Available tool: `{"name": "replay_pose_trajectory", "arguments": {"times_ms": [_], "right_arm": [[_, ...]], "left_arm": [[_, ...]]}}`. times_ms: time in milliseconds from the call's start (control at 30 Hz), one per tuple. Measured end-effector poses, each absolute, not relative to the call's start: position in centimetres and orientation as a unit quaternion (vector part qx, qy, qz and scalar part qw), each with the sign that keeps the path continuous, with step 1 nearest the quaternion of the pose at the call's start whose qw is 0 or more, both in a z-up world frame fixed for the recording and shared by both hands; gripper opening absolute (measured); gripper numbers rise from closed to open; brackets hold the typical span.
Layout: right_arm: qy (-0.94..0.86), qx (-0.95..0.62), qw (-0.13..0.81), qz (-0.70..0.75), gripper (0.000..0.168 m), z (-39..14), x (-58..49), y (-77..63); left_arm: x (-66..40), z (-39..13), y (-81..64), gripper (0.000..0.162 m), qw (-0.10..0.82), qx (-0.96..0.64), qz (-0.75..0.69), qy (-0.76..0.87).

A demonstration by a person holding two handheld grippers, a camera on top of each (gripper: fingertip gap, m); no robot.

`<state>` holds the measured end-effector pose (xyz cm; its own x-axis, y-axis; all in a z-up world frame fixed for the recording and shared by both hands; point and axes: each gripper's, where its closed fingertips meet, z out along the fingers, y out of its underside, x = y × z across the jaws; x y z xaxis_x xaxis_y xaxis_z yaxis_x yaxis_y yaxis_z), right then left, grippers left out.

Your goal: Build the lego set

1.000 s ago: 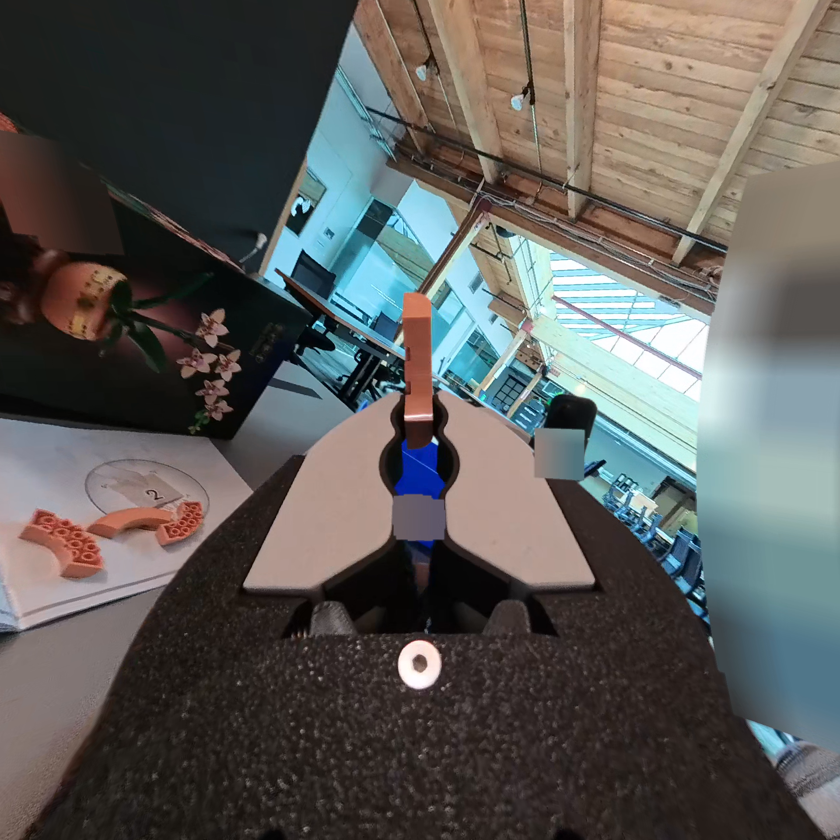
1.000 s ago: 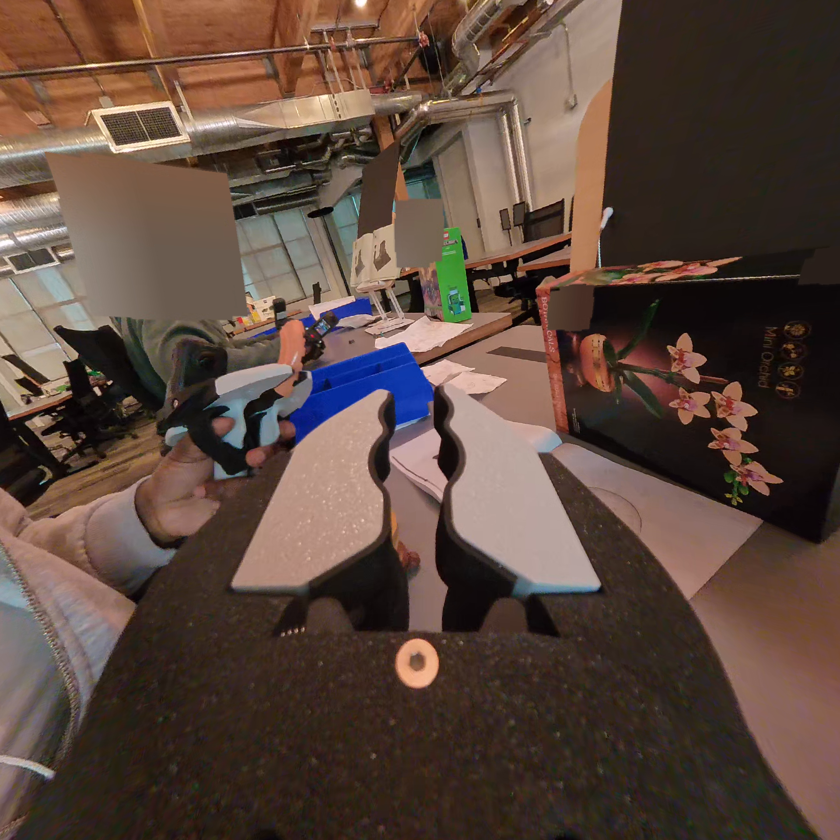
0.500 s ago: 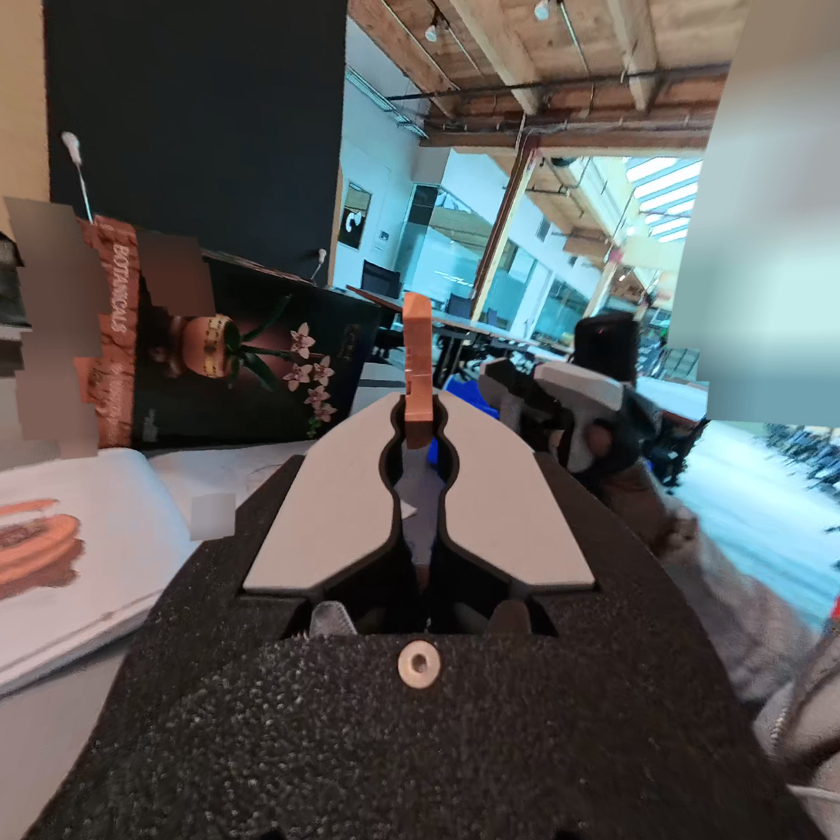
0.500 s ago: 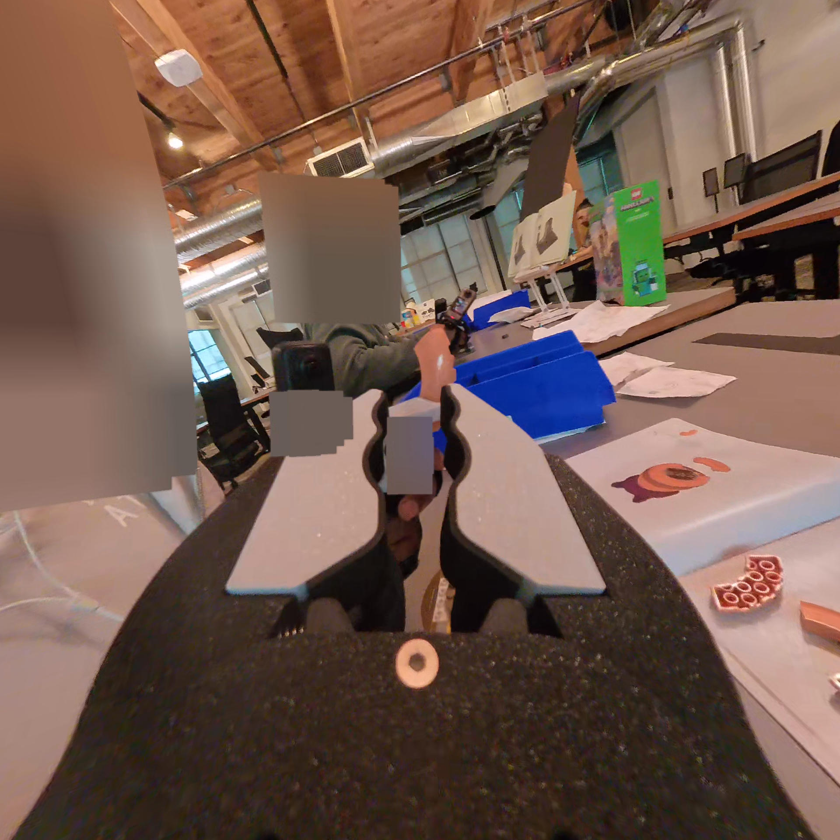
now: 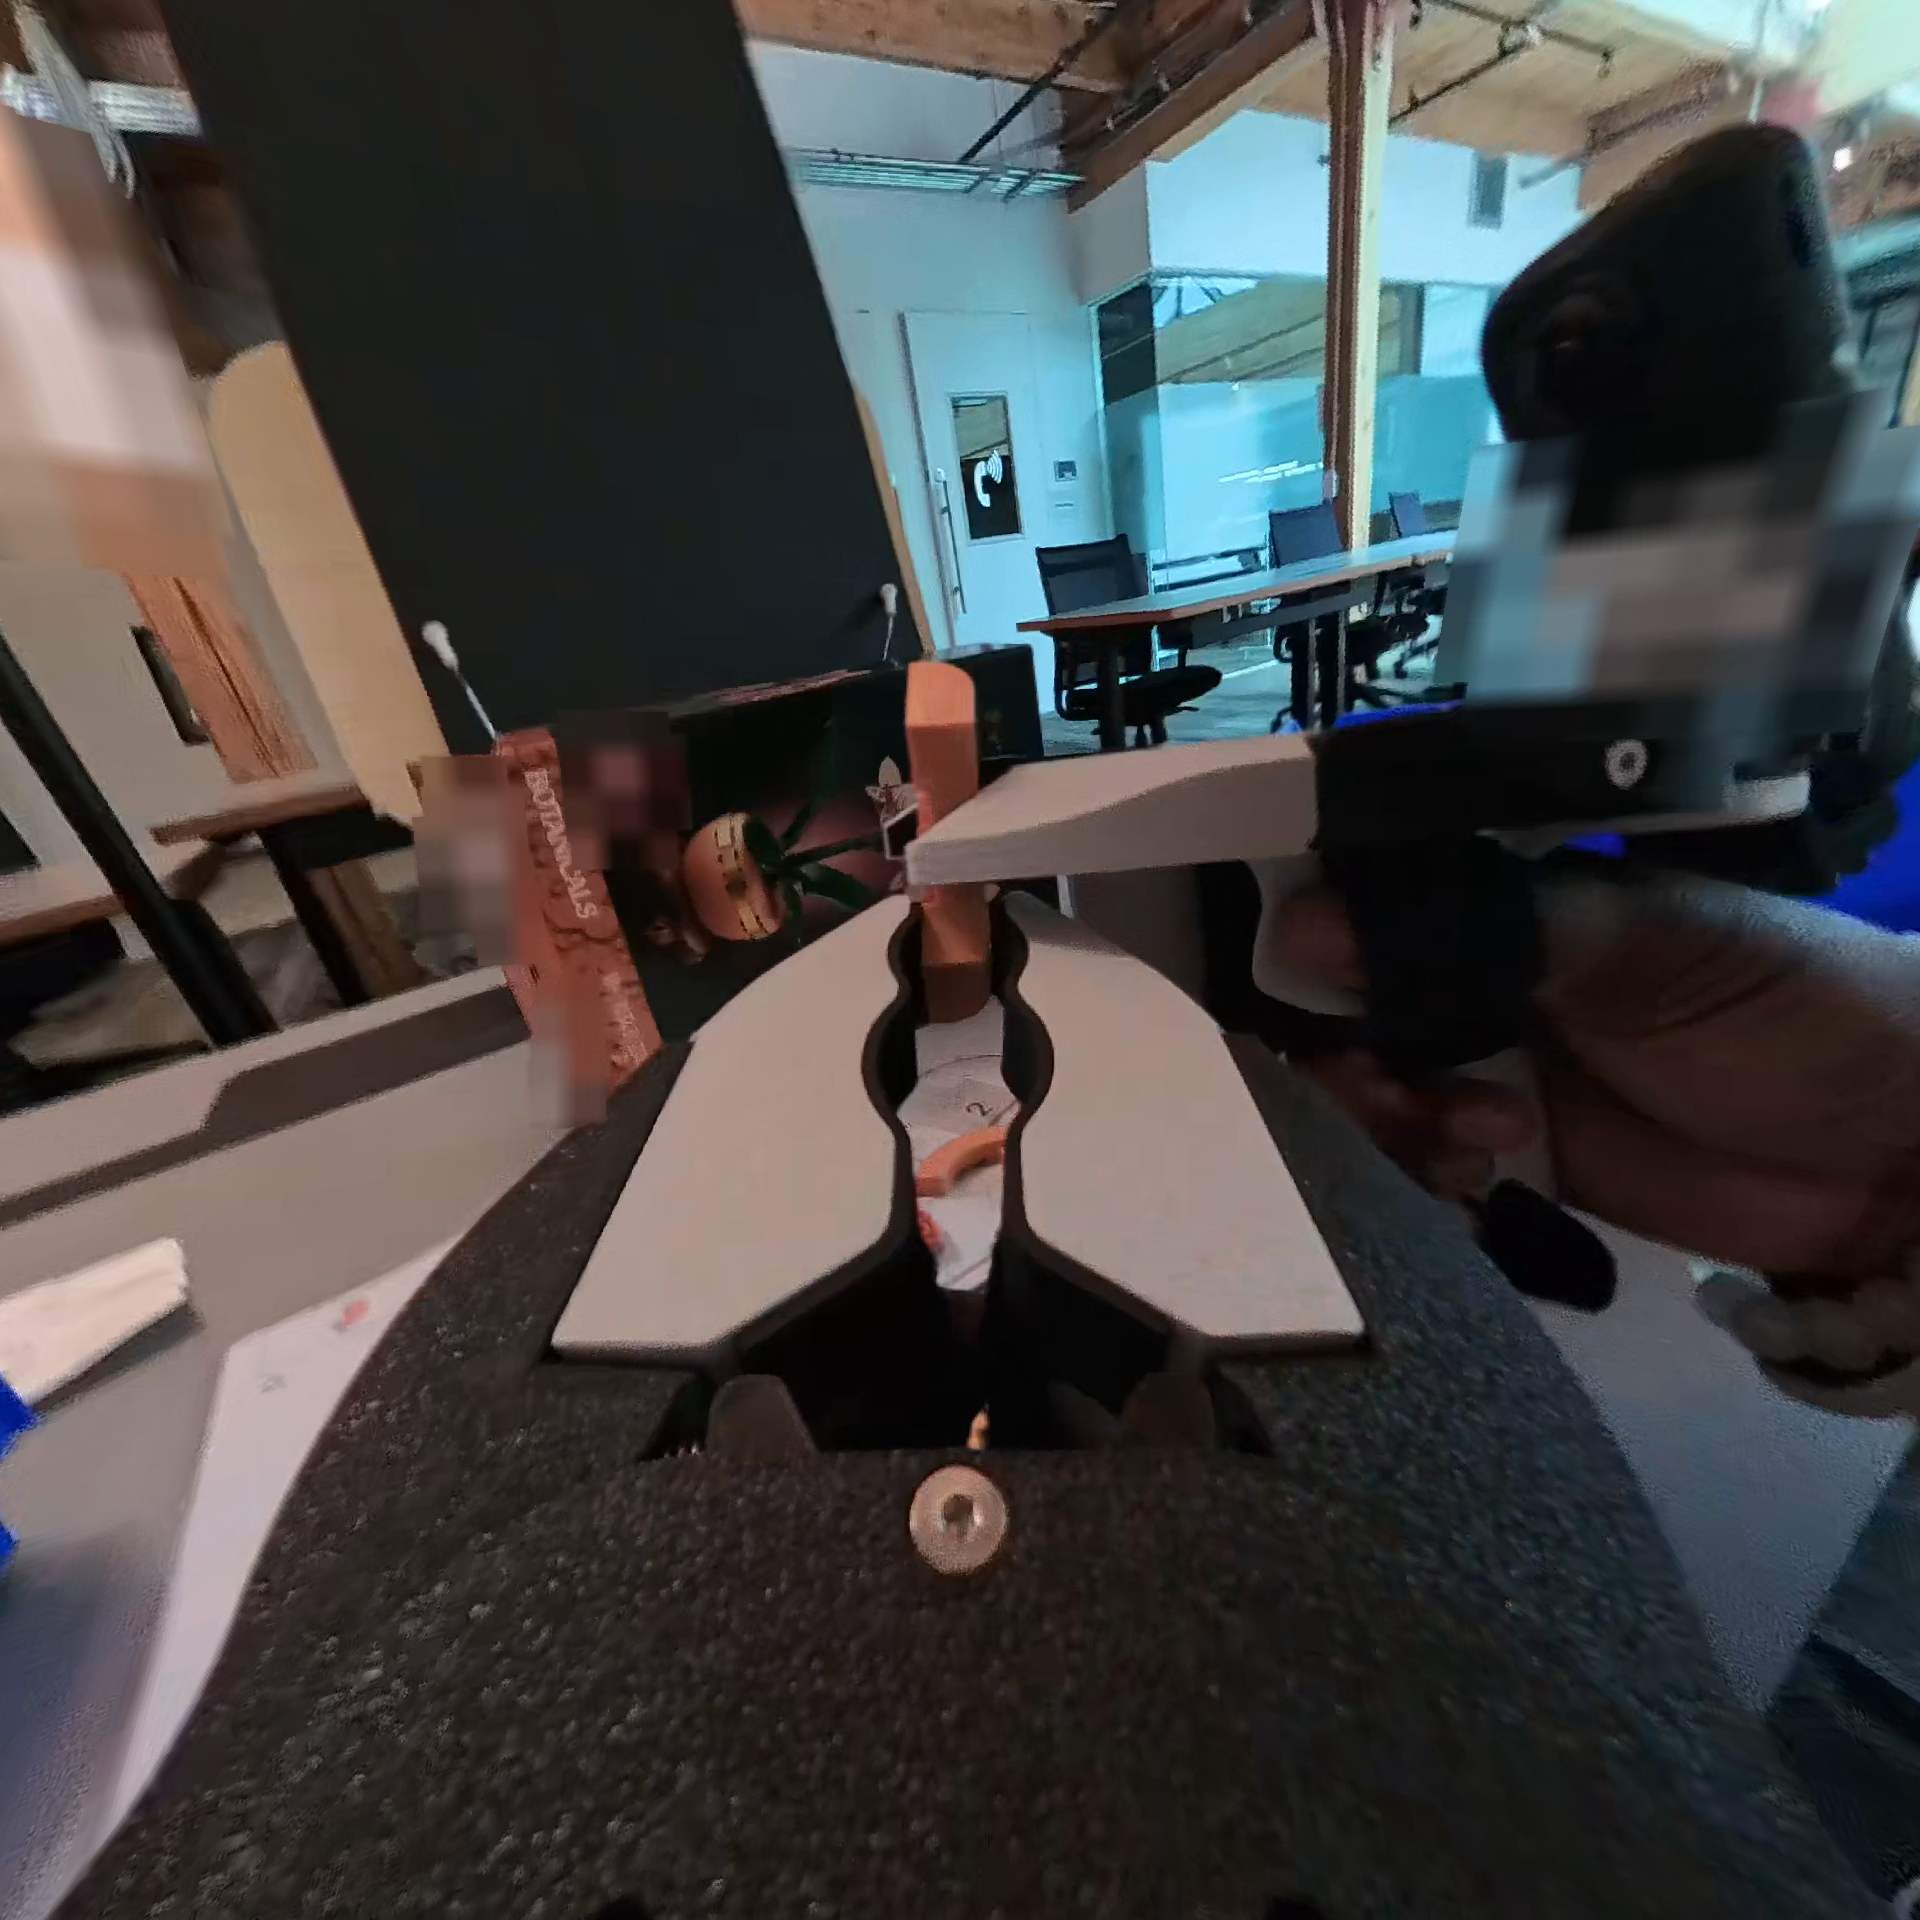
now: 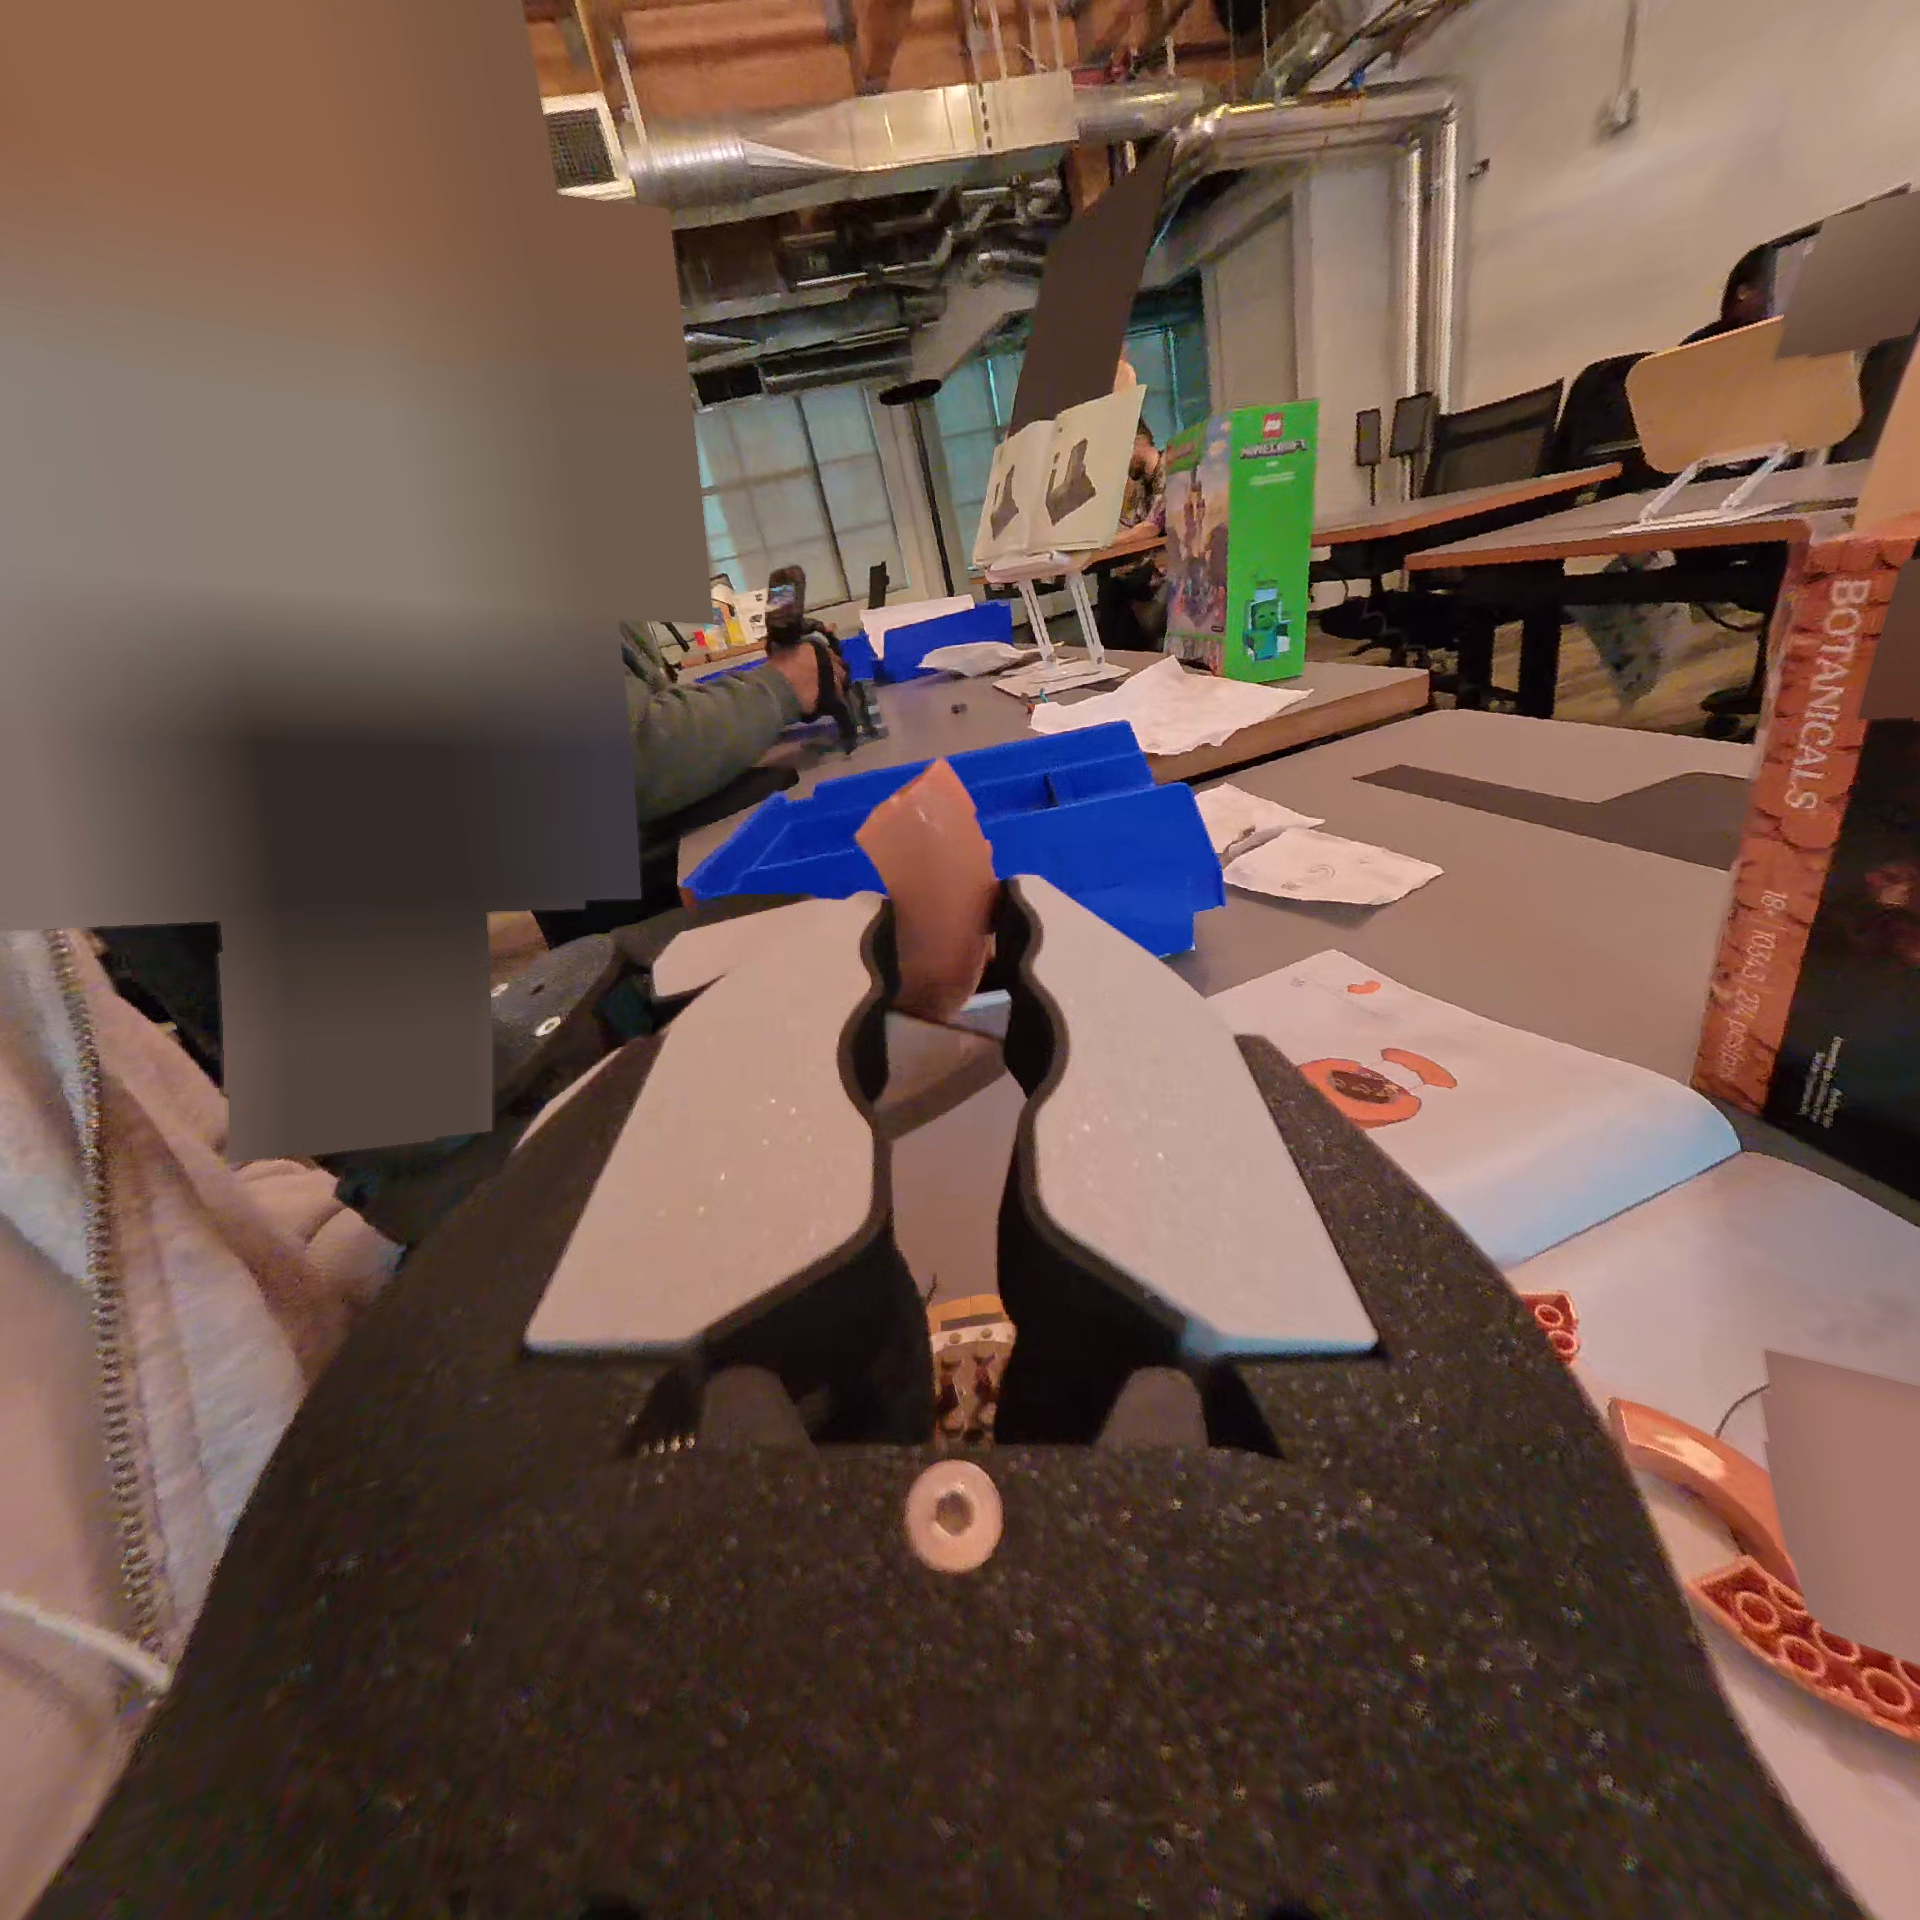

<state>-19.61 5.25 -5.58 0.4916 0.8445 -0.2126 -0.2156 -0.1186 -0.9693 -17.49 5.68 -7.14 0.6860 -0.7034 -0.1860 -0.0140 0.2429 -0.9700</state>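
Two tools meet over the desk [image 6: 1558, 831]. The left tool [image 5: 951, 935] is clamped on one terracotta lego piece [image 5: 940, 748], standing upright between its tips. The right tool [image 6: 940, 935] has its tips around that same piece [image 6: 930, 883], touching or nearly so; whether it grips I cannot tell. Three more curved terracotta pieces lie on the desk to the right tool's right [image 6: 1704, 1486]. One blue bin [image 6: 1091, 831] sits beyond its tips, one orchid set box [image 6: 1829, 883] far right, one instruction booklet [image 6: 1455, 1091] between. Half a second ago the right tool hung well apart from the piece; it has since crossed in from the left tool's right [image 5: 1091, 821].
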Motion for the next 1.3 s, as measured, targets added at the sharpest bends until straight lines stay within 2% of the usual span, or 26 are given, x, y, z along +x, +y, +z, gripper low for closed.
{"name": "replay_pose_trajectory", "arguments": {"times_ms": [133, 300, 467, 533, 667, 933, 1033, 1167, 1300], "right_arm": [[-0.269, -0.577, 0.600, 0.485, 0.017, -3.8, -17.2, 4.6], [-0.244, -0.607, 0.535, 0.535, 0.017, -4.0, -15.0, 4.7], [-0.267, -0.628, 0.477, 0.554, 0.017, -4.6, -15.0, 3.9], [-0.278, -0.588, 0.459, 0.606, 0.017, -3.3, -15.2, 2.7], [-0.247, -0.556, 0.432, 0.665, 0.017, -2.2, -15.3, 2.5], [-0.259, -0.638, 0.392, 0.610, 0.017, -4.4, -15.8, 3.7], [-0.280, -0.749, 0.342, 0.495, 0.017, -8.0, -15.6, 4.7], [-0.322, -0.863, 0.226, 0.318, 0.018, -12.8, -14.7, 4.8], [-0.374, -0.901, 0.118, 0.186, 0.018, -15.8, -14.3, 4.7]], "left_arm": [[-17.4, -7.1, 4.7, 0.035, 0.728, -0.538, -0.215, 0.366], [-18.2, -9.0, 3.5, 0.048, 0.659, -0.558, -0.301, 0.405], [-18.9, -11.8, 2.9, 0.093, 0.568, -0.598, -0.308, 0.474], [-19.0, -12.8, 2.7, 0.102, 0.554, -0.602, -0.304, 0.489], [-18.1, -14.8, 1.8, 0.103, 0.521, -0.605, -0.323, 0.508], [-18.1, -16.5, 2.3, 0.098, 0.528, -0.619, -0.299, 0.500], [-18.4, -17.1, 2.5, 0.091, 0.515, -0.630, -0.318, 0.487], [-18.6, -16.9, 2.3, 0.082, 0.502, -0.629, -0.353, 0.478], [-18.7, -17.0, 1.7, 0.085, 0.474, -0.626, -0.386, 0.484]]}}
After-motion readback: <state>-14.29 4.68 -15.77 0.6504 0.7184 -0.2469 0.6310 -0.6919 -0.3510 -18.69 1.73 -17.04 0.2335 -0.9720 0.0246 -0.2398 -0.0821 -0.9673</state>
